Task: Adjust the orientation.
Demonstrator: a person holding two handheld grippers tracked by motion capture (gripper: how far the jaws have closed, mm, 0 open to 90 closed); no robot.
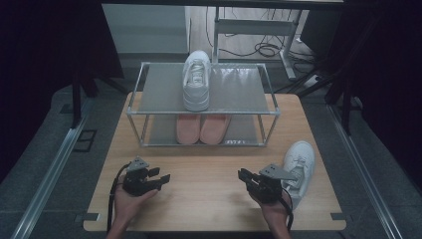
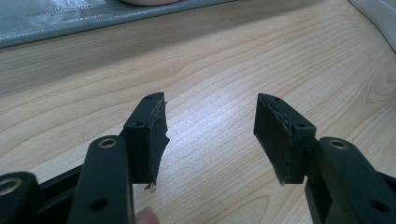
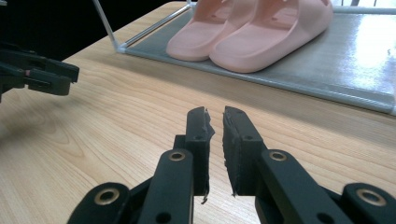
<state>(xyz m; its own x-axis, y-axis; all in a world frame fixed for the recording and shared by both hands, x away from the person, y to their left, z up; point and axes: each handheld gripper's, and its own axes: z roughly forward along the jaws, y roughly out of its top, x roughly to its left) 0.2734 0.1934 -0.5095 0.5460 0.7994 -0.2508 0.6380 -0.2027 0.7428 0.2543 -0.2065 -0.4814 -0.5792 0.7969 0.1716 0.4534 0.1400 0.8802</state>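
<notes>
Since the loose white sneaker (image 1: pixel 300 164) lies on the table (image 1: pixel 209 204) at about four o'clock, just beside the right gripper (image 1: pixel 242 174), best to treat lifting it as the step in hand. Open the right gripper first: seen along its own jaws, pads (image 3: pixel 201 135) nearly together, only a slit between, nothing held. Swing toward three o'clock, grip the sneaker by the collar or side wall rather than the laces, and squeeze firmly enough to stop any sag. Keep the left gripper (image 1: pixel 163 178), spread wide and empty at seven o'clock, ready to steady the toe. Aim for the bare half of the rack (image 1: pixel 149 110), on the top shelf at three o'clock of the matching sneaker (image 1: pixel 196 79). Clear the front rail before lowering. Leave the pink slippers (image 1: pixel 201 128) on the lower shelf alone.

Hard to make out: the loose sneaker's heel end, partly hidden behind the right gripper in the high view. Also a pale edge cut off at the top right corner of the left gripper view, possibly a sole, impossible to confirm.
</notes>
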